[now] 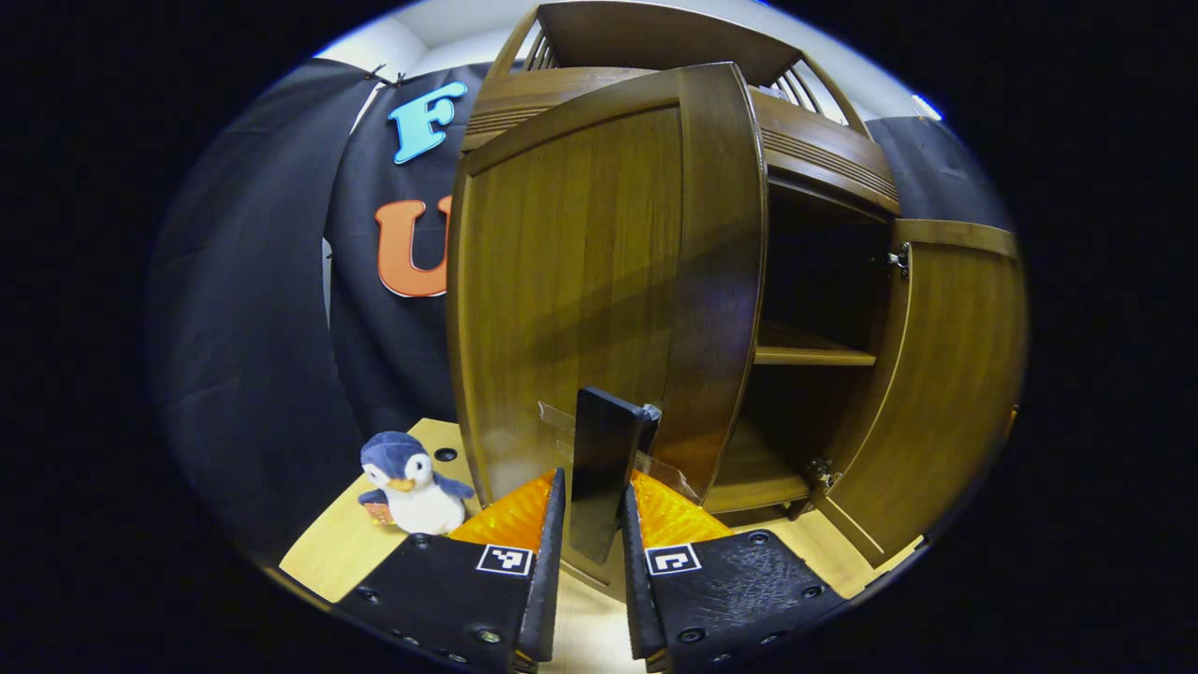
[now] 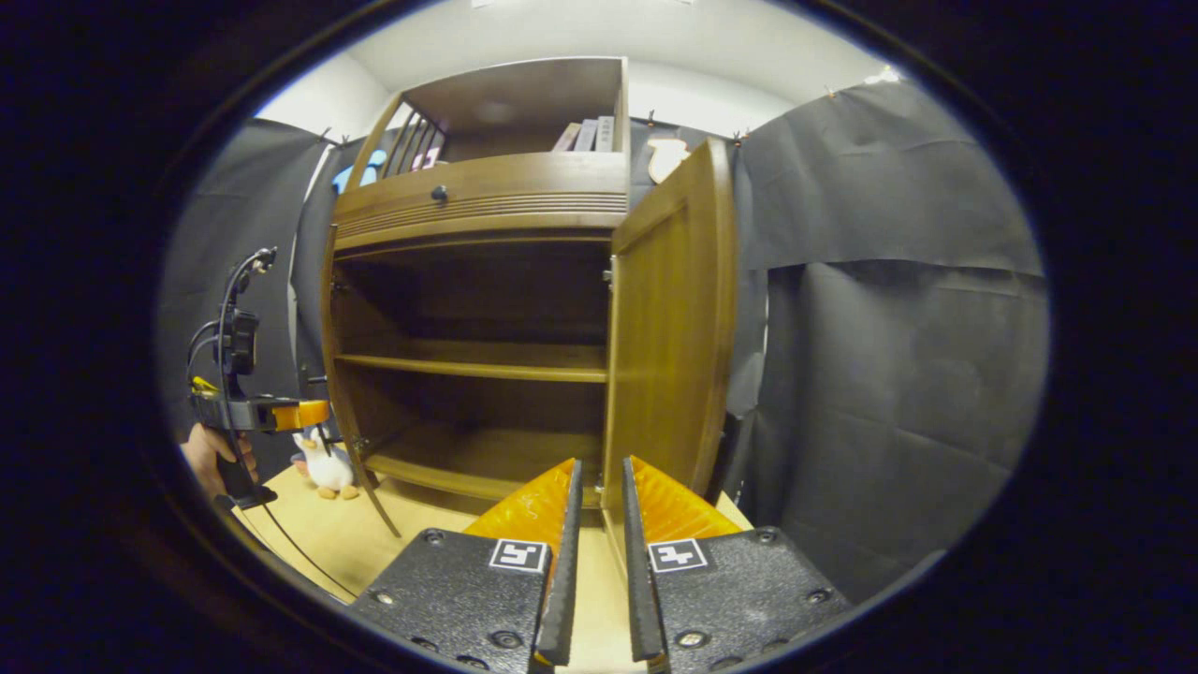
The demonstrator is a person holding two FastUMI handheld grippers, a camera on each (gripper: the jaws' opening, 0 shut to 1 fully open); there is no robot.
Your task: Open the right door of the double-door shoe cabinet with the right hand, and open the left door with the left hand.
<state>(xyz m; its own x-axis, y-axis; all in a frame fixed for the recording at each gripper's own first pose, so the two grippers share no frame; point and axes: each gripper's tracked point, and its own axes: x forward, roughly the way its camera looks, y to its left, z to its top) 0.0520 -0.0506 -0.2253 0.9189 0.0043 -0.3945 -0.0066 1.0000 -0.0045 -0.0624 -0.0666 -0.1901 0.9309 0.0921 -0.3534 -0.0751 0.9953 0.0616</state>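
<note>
- Nearest in the left gripper view: left gripper (image 1: 593, 510), fingers narrow, clamped on a dark flat handle (image 1: 605, 468) that stands out from the left door (image 1: 599, 281). Both pads appear to press its faces.
- Far left on the table (image 1: 328, 552): small plush penguin (image 1: 412, 485), well apart from the door's swing, beside the cabinet's left corner.
- Left door is swung partly out; its free edge faces the camera, and dark interior shows past it on the right.
- Cabinet (image 2: 487, 206) interior, seen in the right gripper view: one shelf (image 2: 468, 367) across the middle and a bottom board, both bare. Books (image 2: 588, 134) sit in the open top compartment.
- At the far left of the right gripper view, a hand (image 2: 208, 454) holds the other gripper beside the cabinet's left side.
- Right door (image 2: 669, 318) stands wide open, roughly square to the cabinet front.
- Right gripper (image 2: 599, 496) sits just near the right door's lower edge, fingers narrow with a slim gap, nothing between them. Contact with the door: cannot tell.
- Step in hand, by my reading: right door done; left door mid-opening.
- Next move likely calls for drawing the handle along the door's arc toward the left, grip kept firm, until the left door stands as wide as the right, then letting go.
</note>
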